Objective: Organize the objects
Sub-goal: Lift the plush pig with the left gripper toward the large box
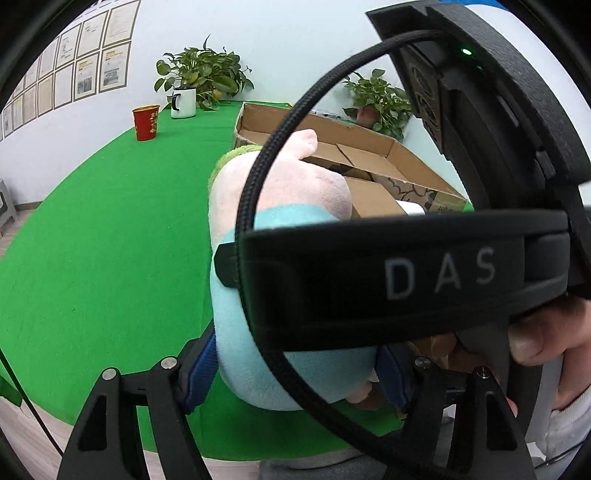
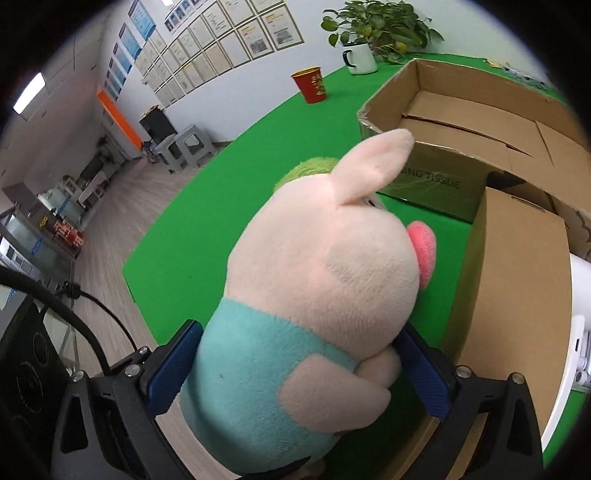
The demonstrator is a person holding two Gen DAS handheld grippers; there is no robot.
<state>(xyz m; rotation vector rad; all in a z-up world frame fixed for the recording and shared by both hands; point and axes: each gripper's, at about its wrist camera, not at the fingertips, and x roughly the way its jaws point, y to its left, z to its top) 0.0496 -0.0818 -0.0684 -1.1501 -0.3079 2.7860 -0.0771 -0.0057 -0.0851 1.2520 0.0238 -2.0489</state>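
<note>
Table (image 2: 258, 155), green cloth cover. On it: red cup (image 2: 310, 85), white enamel mug (image 2: 360, 58), potted plant (image 2: 384, 26), open cardboard box (image 2: 461, 122), second potted plant (image 1: 380, 101).

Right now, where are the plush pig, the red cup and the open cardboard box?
plush pig (image 2: 314, 280): right wrist view, on the back of its pink head.
red cup (image 2: 311, 86): right wrist view, on its side wall.
cardboard box (image 2: 436, 177): right wrist view, on the printed outer front wall.

"DAS" on right tool (image 1: 439, 273); "TISSUE" on cardboard box (image 2: 436, 184).
</note>
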